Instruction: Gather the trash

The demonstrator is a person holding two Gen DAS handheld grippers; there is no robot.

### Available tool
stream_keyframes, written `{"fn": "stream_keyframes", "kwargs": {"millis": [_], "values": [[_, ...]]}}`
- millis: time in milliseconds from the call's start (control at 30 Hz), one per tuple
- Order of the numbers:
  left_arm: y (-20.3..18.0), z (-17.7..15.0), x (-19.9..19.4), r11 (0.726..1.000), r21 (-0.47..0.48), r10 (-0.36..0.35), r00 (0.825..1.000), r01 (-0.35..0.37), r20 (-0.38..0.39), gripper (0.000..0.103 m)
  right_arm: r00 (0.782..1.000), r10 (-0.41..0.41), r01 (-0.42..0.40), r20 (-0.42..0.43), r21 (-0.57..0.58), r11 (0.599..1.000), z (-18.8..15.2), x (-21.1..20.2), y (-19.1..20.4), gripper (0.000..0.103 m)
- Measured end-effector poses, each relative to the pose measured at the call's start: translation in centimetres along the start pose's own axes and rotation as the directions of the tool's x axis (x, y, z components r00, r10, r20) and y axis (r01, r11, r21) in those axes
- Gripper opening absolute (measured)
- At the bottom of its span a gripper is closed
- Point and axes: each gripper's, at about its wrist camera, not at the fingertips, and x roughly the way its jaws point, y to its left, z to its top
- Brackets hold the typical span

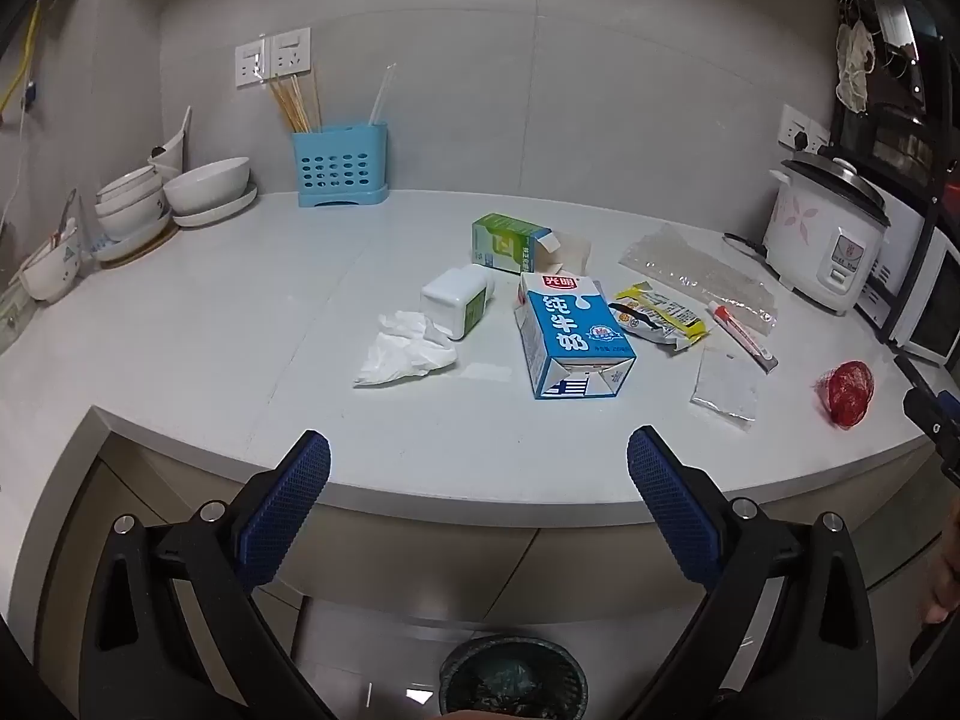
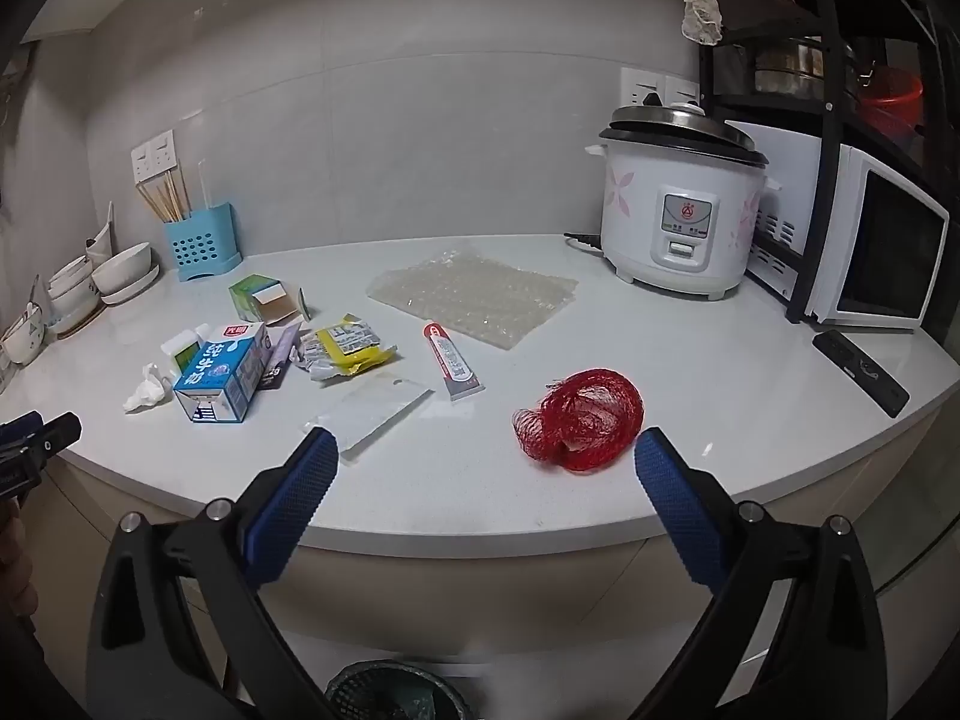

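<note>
Left claw (image 1: 479,456), blue textured pads on black fingers: released, jaws spread wide with nothing between them, held off the front edge of the white stone desk (image 1: 240,324) and tilted down toward it. Right claw (image 2: 486,456): likewise released and empty, hovering at the desk's front edge, its right pad just in front of the crumpled red plastic mesh net (image 2: 579,420), not touching it.

Trash lies scattered across the middle of the desk. From left to right in the left wrist view:
- crumpled white paper tissue (image 1: 405,357);
- white square plastic bottle with green label (image 1: 456,300), lying on its side and touching the tissue;
- green-and-white cardboard box with its flap open (image 1: 510,243), behind the bottle;
- blue-and-white milk carton (image 1: 573,336), lying flat;
- torn yellow foil wrapper (image 1: 660,318), just beside the carton;
- red-and-white squeezed tube (image 1: 744,333);
- clear flat plastic bag (image 1: 723,387), nearest the front edge;
- sheet of clear bubble wrap (image 1: 690,270), toward the wall.

A dark round mesh waste bin (image 1: 513,678) stands on the floor below the desk edge, between the left claw's fingers in that view. A white rice cooker with pink flower print (image 2: 684,210) stands at the right rear, a white microwave oven (image 2: 882,246) beside it.
</note>
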Motion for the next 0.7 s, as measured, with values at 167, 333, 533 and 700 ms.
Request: {"fn": "stream_keyframes", "kwargs": {"millis": [167,333,533,700], "values": [[-0.8,0.0,0.3,0.999,0.023,0.033,0.999,-0.033,0.003,0.097,1.0,-0.001,0.001,-0.005,-0.001,1.0,0.1,0.1,-0.3,0.095],[-1.1,-0.2,0.1,0.998,0.053,0.04,0.999,-0.041,0.019,0.097,1.0,-0.012,0.012,0.002,-0.007,1.0,0.2,0.1,-0.1,0.095],[-1.0,0.0,-0.2,0.997,0.053,0.047,0.998,-0.049,0.038,0.097,1.0,-0.009,0.009,0.0,-0.012,1.0,0.2,0.3,0.0,0.095],[-0.9,0.0,-0.3,0.998,0.049,0.037,0.999,-0.039,0.034,0.097,1.0,-0.01,0.01,-0.001,-0.015,1.0,0.3,0.2,0.1,0.095]]}}
